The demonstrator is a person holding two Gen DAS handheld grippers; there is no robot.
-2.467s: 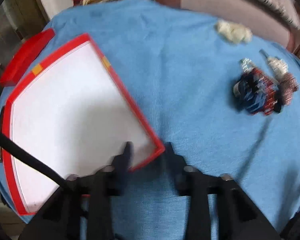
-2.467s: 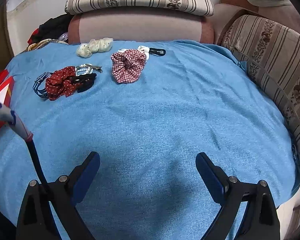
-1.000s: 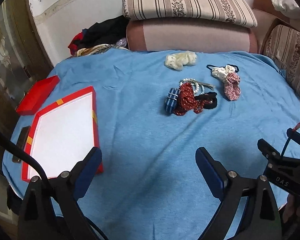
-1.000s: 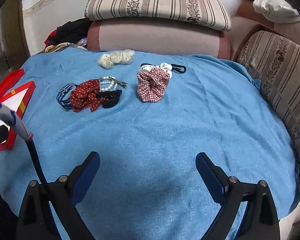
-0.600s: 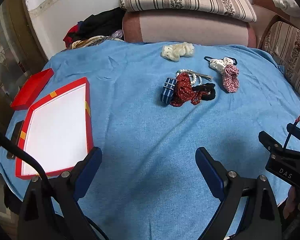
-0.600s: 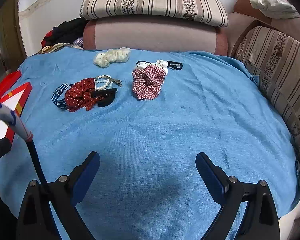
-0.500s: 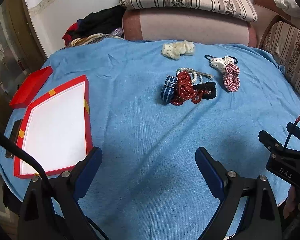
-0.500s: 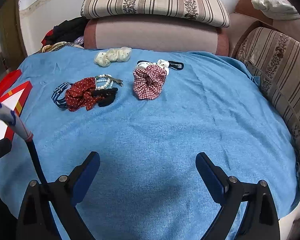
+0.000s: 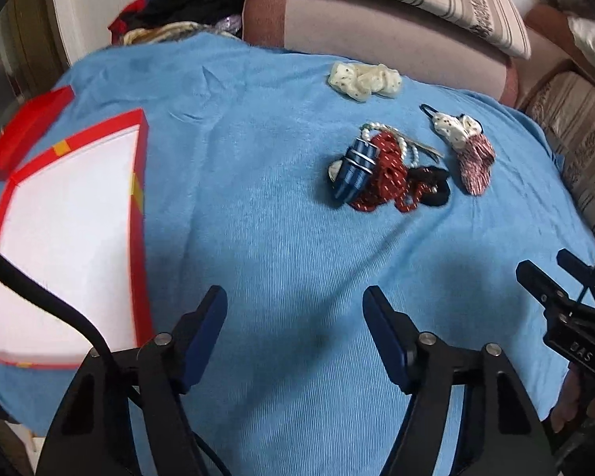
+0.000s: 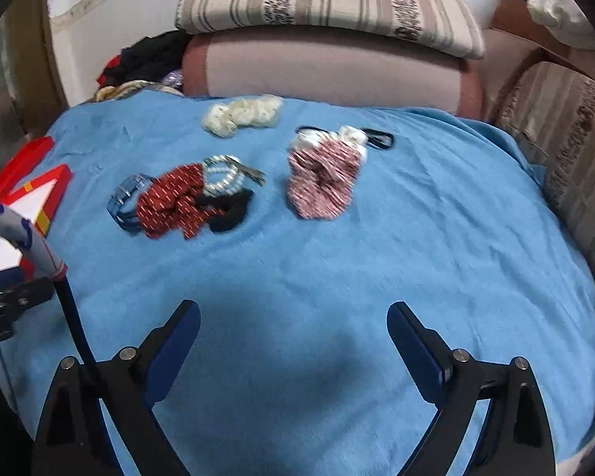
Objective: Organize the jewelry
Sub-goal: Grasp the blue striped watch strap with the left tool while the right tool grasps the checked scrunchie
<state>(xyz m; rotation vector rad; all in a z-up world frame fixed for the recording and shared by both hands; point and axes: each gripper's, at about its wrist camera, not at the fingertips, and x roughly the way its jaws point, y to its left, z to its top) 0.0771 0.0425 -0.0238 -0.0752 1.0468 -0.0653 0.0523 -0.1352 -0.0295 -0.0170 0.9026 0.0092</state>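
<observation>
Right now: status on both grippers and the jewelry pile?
Left gripper closing, nothing between its jaws. Right gripper open, empty. Jewelry pile untouched on blue cloth; red box open, empty. Path clear.

A domestic living room. A table draped in a blue terry cloth [image 10: 337, 277] stands against a sofa with a plain pink backrest [image 10: 329, 71] and a striped, floral-banded cushion [image 10: 325, 4] laid on top; a second striped upholstered seat [image 10: 567, 135] adjoins at the right. Crumpled clothing [image 10: 146, 59] is heaped at the sofa's left end, before a white wall with a worn decorative border [image 10: 111, 0]. Personal accessories lie on the cloth: fabric scrunchies [image 10: 321, 176], a pearl bracelet [image 10: 222, 180], and a red-rimmed box [image 9: 63, 238].
</observation>
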